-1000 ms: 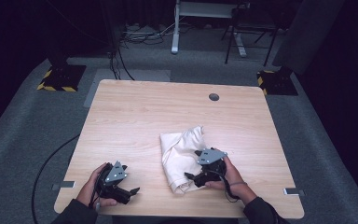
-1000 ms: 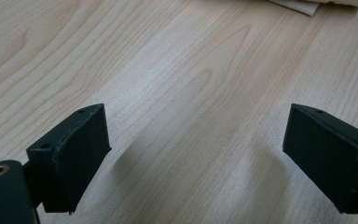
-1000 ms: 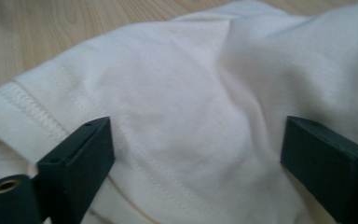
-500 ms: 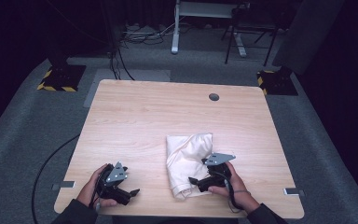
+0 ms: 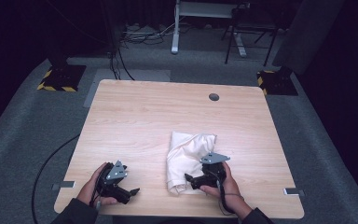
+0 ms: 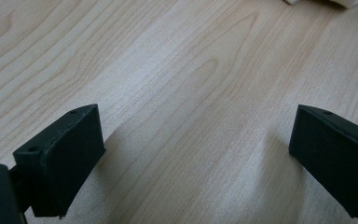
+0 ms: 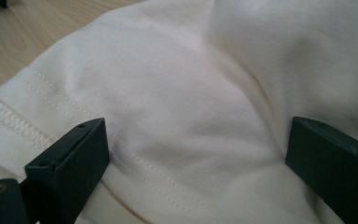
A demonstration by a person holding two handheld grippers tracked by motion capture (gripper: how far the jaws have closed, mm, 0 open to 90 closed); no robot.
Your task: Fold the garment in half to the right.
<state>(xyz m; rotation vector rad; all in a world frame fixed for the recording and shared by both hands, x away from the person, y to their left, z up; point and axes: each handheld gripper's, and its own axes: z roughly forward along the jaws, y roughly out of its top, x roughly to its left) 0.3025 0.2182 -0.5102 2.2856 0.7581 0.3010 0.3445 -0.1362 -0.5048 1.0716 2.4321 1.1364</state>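
Observation:
A crumpled white cloth (image 5: 186, 151) lies on the wooden table (image 5: 168, 112), right of centre near the front edge. My right gripper (image 5: 190, 179) lies low over the cloth's near part, jaws pointing left. In the right gripper view it (image 7: 196, 158) is open, its jaws wide apart over the cloth (image 7: 182, 93), whose stitched hem runs between them. My left gripper (image 5: 131, 191) rests near the front left edge, apart from the cloth. In its own view the left gripper (image 6: 196, 154) stands open over bare wood, and a corner of the cloth (image 6: 321, 2) peeks in at the top.
A round cable hole (image 5: 213, 97) sits at the table's far right. Bare wood spreads across the far and left parts. Beyond the table are a desk frame (image 5: 205, 18), floor cables and yellow-black striped bases (image 5: 56, 81).
My right gripper has slid toward the near edge over the cloth, and the cloth has bunched into a squarer heap. The left hand has stayed put.

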